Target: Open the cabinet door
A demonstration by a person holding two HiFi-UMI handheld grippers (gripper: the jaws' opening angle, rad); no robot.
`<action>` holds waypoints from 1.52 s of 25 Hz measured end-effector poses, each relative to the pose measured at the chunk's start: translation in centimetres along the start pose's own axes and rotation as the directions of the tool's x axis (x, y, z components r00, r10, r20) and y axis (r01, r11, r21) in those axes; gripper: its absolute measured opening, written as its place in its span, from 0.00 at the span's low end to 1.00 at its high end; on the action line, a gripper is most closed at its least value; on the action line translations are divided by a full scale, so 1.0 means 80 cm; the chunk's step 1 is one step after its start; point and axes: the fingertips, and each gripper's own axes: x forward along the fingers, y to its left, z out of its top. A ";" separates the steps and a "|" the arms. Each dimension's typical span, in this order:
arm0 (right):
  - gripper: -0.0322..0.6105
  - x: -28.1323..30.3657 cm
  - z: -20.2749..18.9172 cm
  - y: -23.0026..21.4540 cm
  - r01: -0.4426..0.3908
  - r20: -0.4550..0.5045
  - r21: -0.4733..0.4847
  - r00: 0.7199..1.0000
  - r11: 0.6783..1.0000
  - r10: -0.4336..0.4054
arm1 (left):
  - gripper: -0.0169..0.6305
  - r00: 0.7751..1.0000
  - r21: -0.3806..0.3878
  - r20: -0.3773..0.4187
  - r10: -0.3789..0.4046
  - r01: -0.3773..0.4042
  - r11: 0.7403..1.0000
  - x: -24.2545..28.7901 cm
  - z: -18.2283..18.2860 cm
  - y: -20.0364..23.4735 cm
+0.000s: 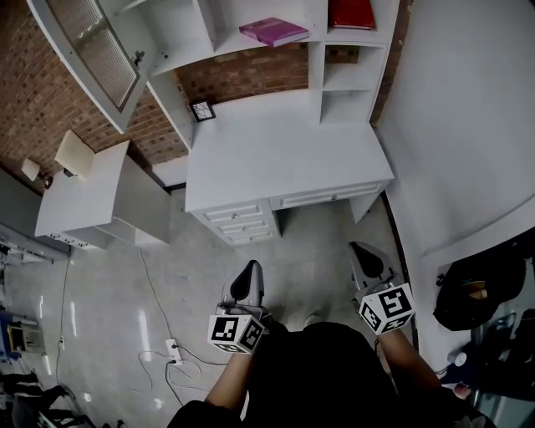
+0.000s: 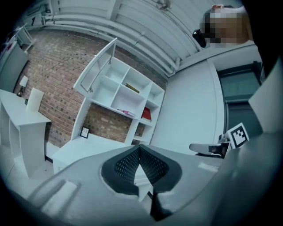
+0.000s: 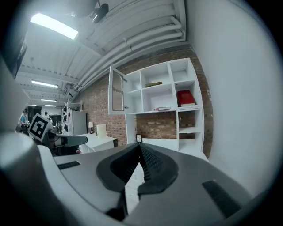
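The white hutch cabinet stands on a white desk against a brick wall, well ahead of me. Its glass-paned door at the upper left is swung wide open; it also shows in the left gripper view and in the right gripper view. My left gripper and right gripper hover over the floor, side by side and far short of the desk. Both are shut with nothing between the jaws, as the left gripper and the right gripper show close up.
A pink book and a red book lie on the shelves; a small frame stands on the desk. A side table with a lamp is at left. A power strip lies on the floor. A white wall and a black bag are at right.
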 end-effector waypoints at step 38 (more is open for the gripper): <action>0.05 -0.054 -0.011 -0.051 0.038 0.022 -0.013 0.999 0.999 -0.038 | 0.05 0.995 0.101 -0.018 0.102 -0.099 0.990 -0.010 -0.002 -0.041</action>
